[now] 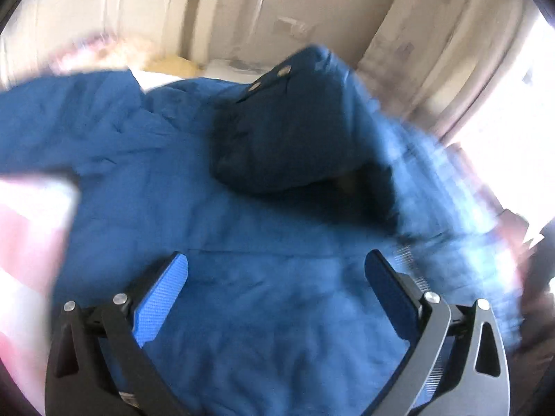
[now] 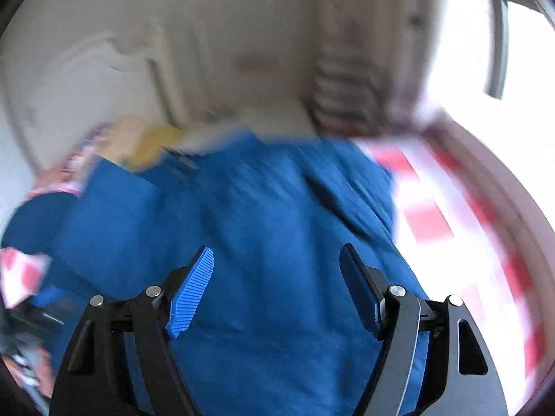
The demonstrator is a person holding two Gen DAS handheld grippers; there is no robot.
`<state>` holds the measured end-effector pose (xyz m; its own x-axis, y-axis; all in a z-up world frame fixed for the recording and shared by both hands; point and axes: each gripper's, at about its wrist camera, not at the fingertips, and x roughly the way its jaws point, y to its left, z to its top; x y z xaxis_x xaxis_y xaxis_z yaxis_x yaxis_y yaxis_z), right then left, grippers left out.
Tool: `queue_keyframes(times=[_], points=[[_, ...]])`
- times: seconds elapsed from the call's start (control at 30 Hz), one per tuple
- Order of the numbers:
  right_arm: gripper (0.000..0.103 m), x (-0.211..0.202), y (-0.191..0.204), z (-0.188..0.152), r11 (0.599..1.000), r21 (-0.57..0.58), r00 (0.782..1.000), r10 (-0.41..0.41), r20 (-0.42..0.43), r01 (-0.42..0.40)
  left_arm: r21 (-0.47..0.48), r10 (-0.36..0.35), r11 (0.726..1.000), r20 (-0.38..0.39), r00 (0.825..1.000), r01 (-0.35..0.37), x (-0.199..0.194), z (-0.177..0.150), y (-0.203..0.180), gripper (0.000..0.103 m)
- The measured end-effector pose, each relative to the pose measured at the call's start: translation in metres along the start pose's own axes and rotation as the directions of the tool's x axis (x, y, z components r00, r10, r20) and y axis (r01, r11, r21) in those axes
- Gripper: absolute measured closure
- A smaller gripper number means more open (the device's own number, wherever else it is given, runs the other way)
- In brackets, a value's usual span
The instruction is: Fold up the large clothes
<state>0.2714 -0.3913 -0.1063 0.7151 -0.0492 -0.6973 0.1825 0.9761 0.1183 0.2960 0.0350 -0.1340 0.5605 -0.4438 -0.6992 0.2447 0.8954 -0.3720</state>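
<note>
A large blue garment (image 1: 242, 225) lies spread on a bed and fills most of the left wrist view. It also fills the middle of the right wrist view (image 2: 270, 242). My left gripper (image 1: 277, 263) hovers over it, open and empty. My right gripper (image 2: 276, 256) is also open and empty above the cloth. In the left wrist view the right gripper (image 1: 274, 79) shows as a dark shape with silver bolts at the far side, half wrapped in a raised fold of cloth. Both views are blurred by motion.
A red and white checked bed cover (image 2: 430, 222) lies under the garment, and shows at the left in the left wrist view (image 1: 20, 242). A yellow item (image 2: 156, 145) sits at the far end. Pale walls and cupboards (image 1: 312, 17) stand behind, with a bright window (image 2: 503, 69) at the right.
</note>
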Motion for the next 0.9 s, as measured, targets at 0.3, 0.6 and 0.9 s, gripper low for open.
queue_keyframes(times=[0.3,0.6,0.9], points=[[0.028,0.013,-0.031,-0.022,0.998,0.050,0.999,0.028,-0.030,-0.027,-0.457,-0.467,0.767,0.082,0.880,0.450,0.020,0.046,0.025,0.003],[0.028,0.017,-0.044,-0.023,0.981,0.136,0.991,0.136,0.000,-0.135,-0.699,-0.450,0.542,0.227,0.863,0.467,0.065,0.054,0.036,0.066],[0.028,0.009,-0.041,-0.024,0.979,0.132,0.988,0.150,0.030,-0.153,0.079,0.264,0.950,0.319,0.910,-0.302,-0.026,0.048,-0.072,0.067]])
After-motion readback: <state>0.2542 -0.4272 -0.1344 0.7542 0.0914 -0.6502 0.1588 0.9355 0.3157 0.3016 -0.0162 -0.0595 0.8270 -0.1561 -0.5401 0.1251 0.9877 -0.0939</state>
